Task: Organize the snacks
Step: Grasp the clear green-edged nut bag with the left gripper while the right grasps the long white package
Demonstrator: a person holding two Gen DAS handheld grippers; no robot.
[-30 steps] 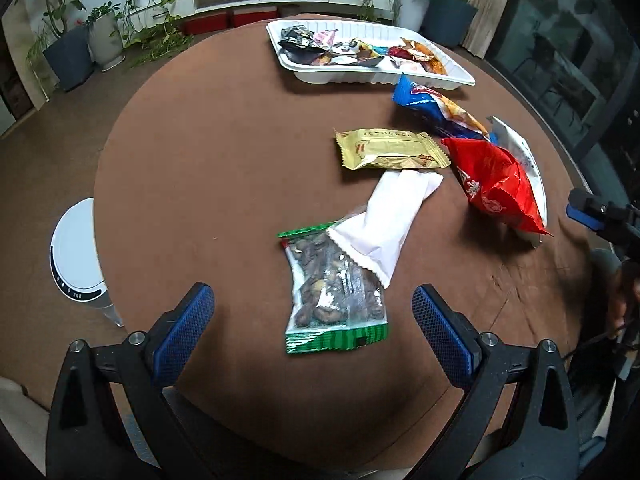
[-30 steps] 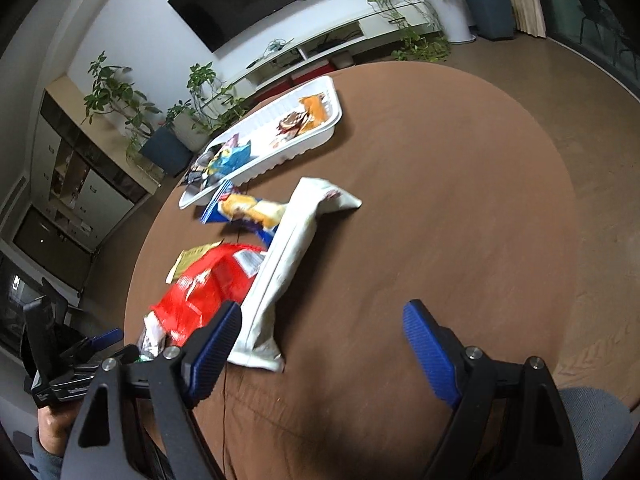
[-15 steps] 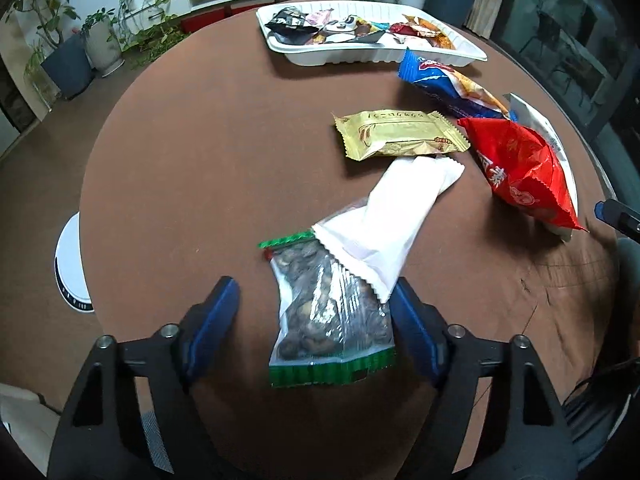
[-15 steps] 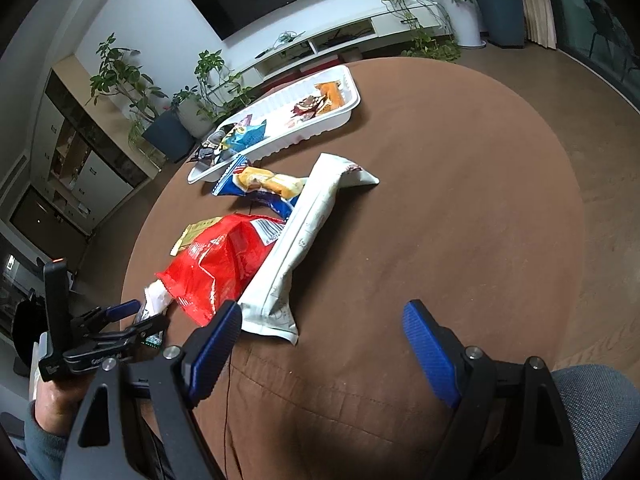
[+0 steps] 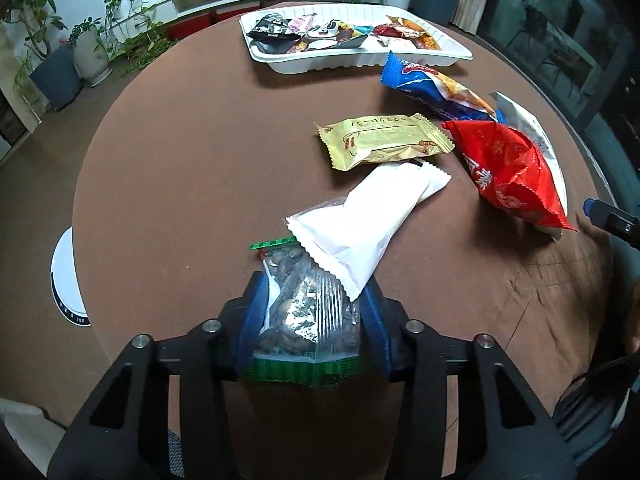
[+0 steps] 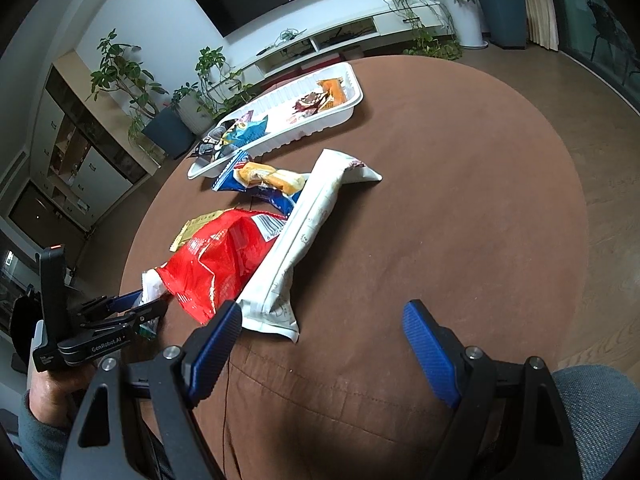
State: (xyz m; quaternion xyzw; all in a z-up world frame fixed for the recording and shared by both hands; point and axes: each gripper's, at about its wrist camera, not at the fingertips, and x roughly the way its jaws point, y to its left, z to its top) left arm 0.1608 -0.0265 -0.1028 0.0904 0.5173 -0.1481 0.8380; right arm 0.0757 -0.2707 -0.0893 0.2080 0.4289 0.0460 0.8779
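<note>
The round brown table [image 5: 180, 168] was spread with snacks, presumably so that each could be reached singly. The white tray [image 5: 456, 50] at its far side already held small packets, probably as the sorting place; their labels were too small to be read. A long white bag [image 6: 308, 232] was half covered by the red bag [image 5: 508, 168]. The white packet [image 5: 376, 216] was laid across the top of the green-edged nut packet [image 5: 304, 312], so the nuts were gripped low. The left gripper [image 5: 310, 326] was closing, its pads already pressed on that packet. The right gripper [image 6: 322, 354] was held wide apart over bare cloth, nothing between its jaws.
</note>
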